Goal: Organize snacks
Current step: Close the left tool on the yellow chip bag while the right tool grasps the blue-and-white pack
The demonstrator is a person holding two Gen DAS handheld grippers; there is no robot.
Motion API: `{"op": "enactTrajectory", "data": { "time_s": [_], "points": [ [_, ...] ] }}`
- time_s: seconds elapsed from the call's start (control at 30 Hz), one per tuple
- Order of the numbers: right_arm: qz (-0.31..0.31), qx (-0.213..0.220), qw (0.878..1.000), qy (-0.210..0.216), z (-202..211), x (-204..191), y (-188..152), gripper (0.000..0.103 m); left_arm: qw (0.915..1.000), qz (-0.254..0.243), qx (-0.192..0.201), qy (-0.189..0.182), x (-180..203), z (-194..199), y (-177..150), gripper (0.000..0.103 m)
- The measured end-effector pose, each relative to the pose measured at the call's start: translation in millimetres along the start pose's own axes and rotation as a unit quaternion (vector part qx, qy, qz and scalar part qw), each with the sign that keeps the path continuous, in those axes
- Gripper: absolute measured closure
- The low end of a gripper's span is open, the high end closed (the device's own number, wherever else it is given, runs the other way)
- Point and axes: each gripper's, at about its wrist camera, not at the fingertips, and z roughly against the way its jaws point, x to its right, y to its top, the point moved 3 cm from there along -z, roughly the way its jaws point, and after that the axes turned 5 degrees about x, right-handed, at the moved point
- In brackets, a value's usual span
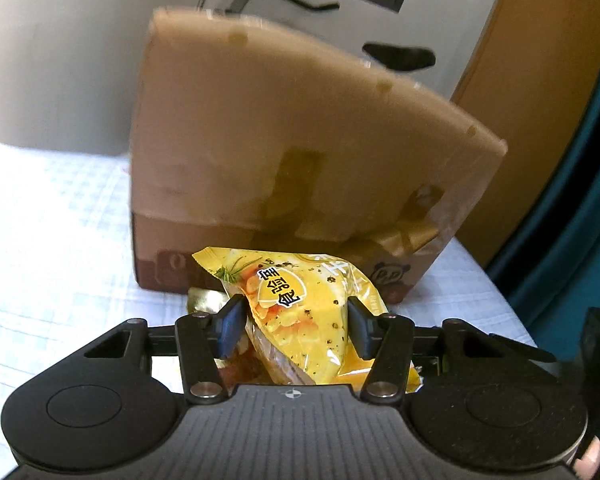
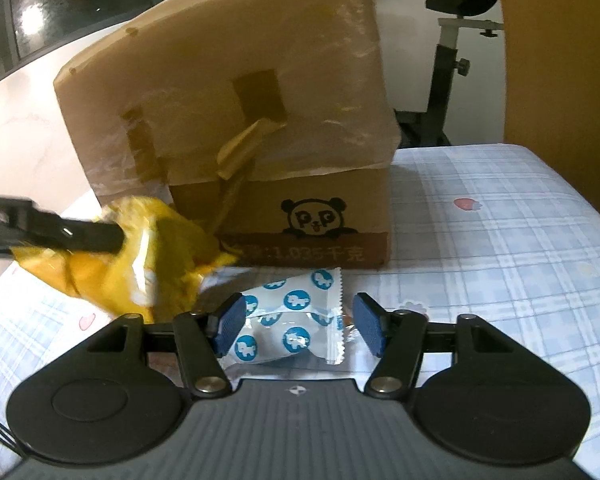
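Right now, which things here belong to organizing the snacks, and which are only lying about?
For the job:
- yellow snack packet
- white packet with blue dots
- cardboard box

Only lying about:
- checked cloth
- exercise bike

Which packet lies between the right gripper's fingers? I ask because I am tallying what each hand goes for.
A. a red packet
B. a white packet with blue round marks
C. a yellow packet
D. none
B: in the right wrist view the white packet with blue round marks lies between the right gripper fingers, which stand open, while the yellow packet sits off to the side, pinched by the left gripper.
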Motion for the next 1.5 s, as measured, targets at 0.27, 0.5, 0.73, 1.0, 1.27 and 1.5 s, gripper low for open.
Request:
{"op": "enactTrajectory", "data": {
  "time_s": [0.27,0.5,0.73,1.0,1.27,1.5],
  "points": [
    [0.024,-0.02,1.0,0.004,-21,-12,-2,0.024,0.9982,0.022,0.047,0.029,-16,36,5,0.047],
    [0.069,-0.019,0.997,-0.024,-36,-23,-9,0.02,0.9956,0.041,0.06,0.059,-31,53,2,0.047],
    [0.086,-0.024,0.995,-0.04,-41,-22,-21,0.016,0.9948,0.056,0.055,0.065,-38,59,-8,0.047],
    [0.096,-0.017,0.994,-0.052,-40,-24,-24,0.022,0.995,0.058,0.048,0.065,-37,56,-15,0.047],
    [0.125,-0.01,0.99,-0.065,-41,-31,-26,0.021,0.9957,0.054,0.043,0.063,-35,59,-21,0.047],
    [0.123,-0.003,0.991,-0.052,-36,-31,-26,0.027,0.9956,0.055,0.043,0.063,-34,58,-21,0.047]
  ]
}}
